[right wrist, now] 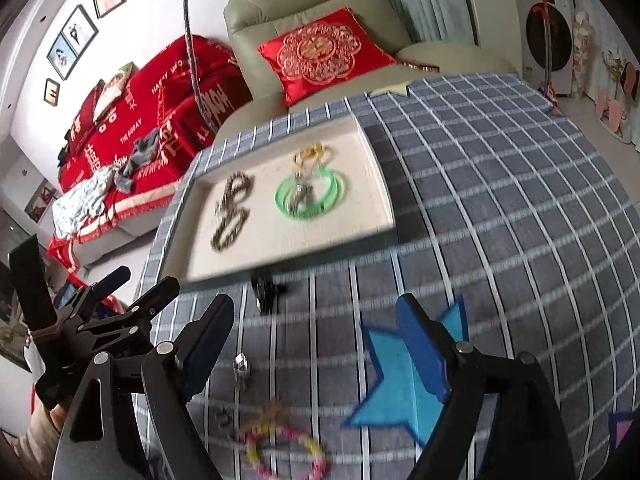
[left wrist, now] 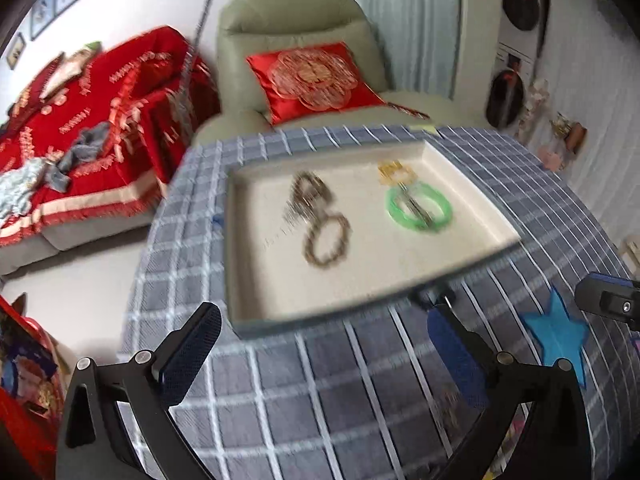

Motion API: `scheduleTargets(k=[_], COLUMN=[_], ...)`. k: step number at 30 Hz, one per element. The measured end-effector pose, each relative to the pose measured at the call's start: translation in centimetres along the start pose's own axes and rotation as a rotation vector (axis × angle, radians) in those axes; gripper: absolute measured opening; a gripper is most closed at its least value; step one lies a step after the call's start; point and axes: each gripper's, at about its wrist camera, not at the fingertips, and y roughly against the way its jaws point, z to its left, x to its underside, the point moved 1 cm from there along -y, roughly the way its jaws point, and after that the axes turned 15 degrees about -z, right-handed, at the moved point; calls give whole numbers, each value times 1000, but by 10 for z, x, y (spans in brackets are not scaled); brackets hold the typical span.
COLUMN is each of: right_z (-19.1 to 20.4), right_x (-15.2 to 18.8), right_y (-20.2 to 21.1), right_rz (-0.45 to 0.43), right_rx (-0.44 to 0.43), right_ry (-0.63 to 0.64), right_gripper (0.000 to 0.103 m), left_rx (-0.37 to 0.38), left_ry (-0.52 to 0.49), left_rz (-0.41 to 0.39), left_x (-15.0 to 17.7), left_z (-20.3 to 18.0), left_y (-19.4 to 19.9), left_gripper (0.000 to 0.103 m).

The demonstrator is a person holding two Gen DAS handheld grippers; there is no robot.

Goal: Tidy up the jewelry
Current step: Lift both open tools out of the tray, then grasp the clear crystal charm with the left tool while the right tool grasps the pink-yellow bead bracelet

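Right wrist view shows the right gripper (right wrist: 316, 340) with its fingers spread wide and nothing between them, low in the frame above loose pieces on the checked tablecloth (right wrist: 500, 184). The left gripper (left wrist: 320, 344) likewise stands apart and empty, at the bottom of its own view just short of the tray's near edge.

The likely step is picking the next loose piece. A clean pick would centre the fingers over the pink-and-yellow bead bracelet (right wrist: 286, 454) at the bottom centre, come straight down, and pinch one side of the loop so that it does not drag the tangled piece beside it.

Counted in the cream tray (right wrist: 380, 184), mid-frame: one green bangle (right wrist: 312, 196), one brown bead bracelet (right wrist: 230, 228), one yellow piece (right wrist: 310, 154) and two metallic chains, blurred. On the cloth: one bead bracelet, one silver clip-like piece (right wrist: 241, 368), one small black object (right wrist: 265, 290) and some blurred bits.
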Motion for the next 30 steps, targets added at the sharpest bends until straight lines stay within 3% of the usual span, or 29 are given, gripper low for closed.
scheduleTargets(k=[8, 15, 27, 30], right_z=[-10, -2, 21, 27], right_x=[52, 89, 113, 117], right_y=[19, 27, 22, 17], right_rz=[82, 130, 147, 151], right_rx=[44, 98, 148, 153], right_ry=[8, 102, 221, 252], right_gripper=[85, 85, 84, 75], left_rx=[46, 74, 79, 61], left_ry=[-17, -18, -28, -41], left_rz=[84, 138, 160, 178], left_x=[35, 52, 59, 63], left_z=[-19, -28, -40, -41], left_y=[8, 4, -1, -6], left_gripper=[103, 103, 103, 103])
